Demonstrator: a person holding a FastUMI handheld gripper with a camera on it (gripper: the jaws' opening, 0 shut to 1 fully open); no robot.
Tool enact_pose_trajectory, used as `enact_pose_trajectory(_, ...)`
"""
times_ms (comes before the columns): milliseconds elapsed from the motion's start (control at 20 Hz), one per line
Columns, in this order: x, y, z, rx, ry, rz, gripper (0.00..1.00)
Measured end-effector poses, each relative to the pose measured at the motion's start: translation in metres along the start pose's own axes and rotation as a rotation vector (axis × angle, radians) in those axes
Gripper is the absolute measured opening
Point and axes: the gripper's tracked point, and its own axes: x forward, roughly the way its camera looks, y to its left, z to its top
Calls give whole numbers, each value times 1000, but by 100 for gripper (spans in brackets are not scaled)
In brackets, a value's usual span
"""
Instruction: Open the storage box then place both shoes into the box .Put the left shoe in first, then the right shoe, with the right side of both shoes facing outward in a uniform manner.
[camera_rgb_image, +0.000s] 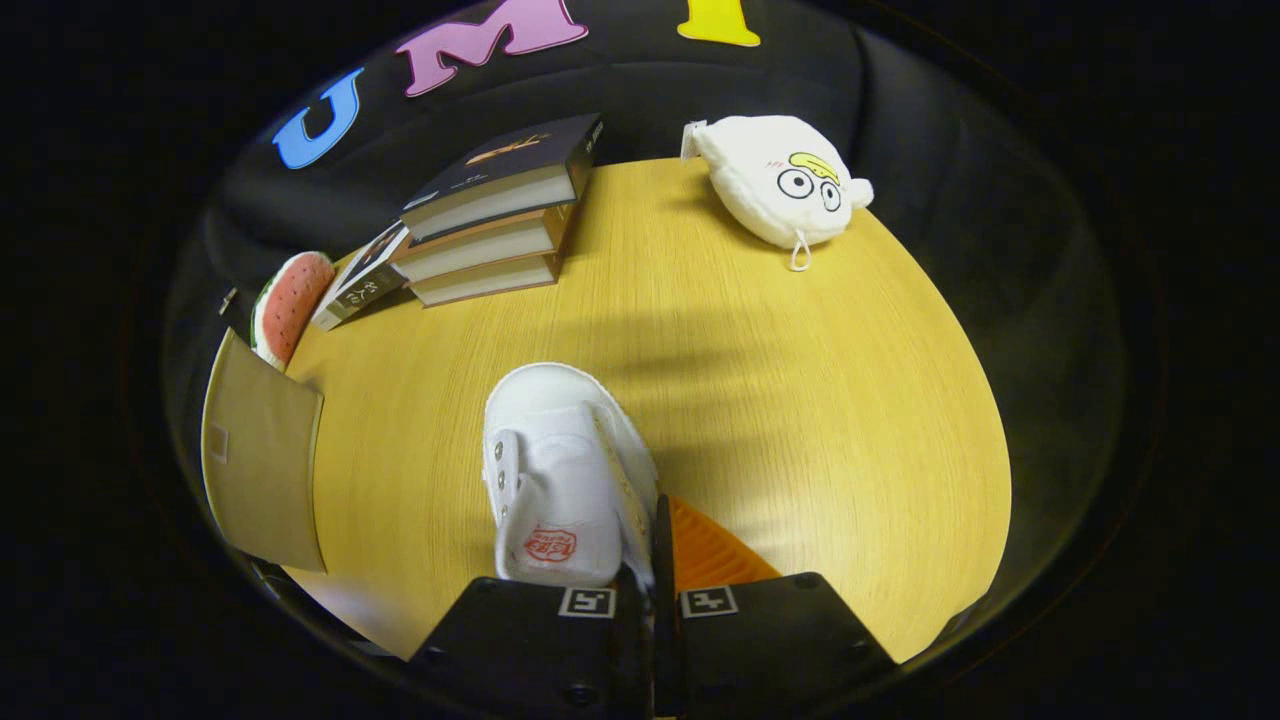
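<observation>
A white canvas shoe (565, 470) with a red logo on its tongue hangs above the wooden table (800, 400), its toe pointing away from me. My gripper (650, 560) is shut on the shoe's right side wall near the heel, the two fingers nearly together with the wall pinched between them. The storage box (262, 470), tan cardboard, stands off to the left of the fingers by the table's edge; only its flat tan face shows.
A stack of books (495, 210) lies at the back left, with one more book (358, 280) leaning beside it. A watermelon-slice plush (290, 305) sits behind the box. A white plush with cartoon eyes (785, 190) rests at the back right.
</observation>
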Motion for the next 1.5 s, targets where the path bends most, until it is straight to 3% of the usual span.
enact_pose_trajectory(200, -14, 2, -1, 91, 23, -18, 5)
enact_pose_trajectory(600, -102, 44, 32, 149, -61, -56, 5)
enact_pose_trajectory(1100, -186, 250, 71, 151, -150, 101, 5)
enact_pose_trajectory(1500, -174, 385, 47, 117, -96, 186, 5)
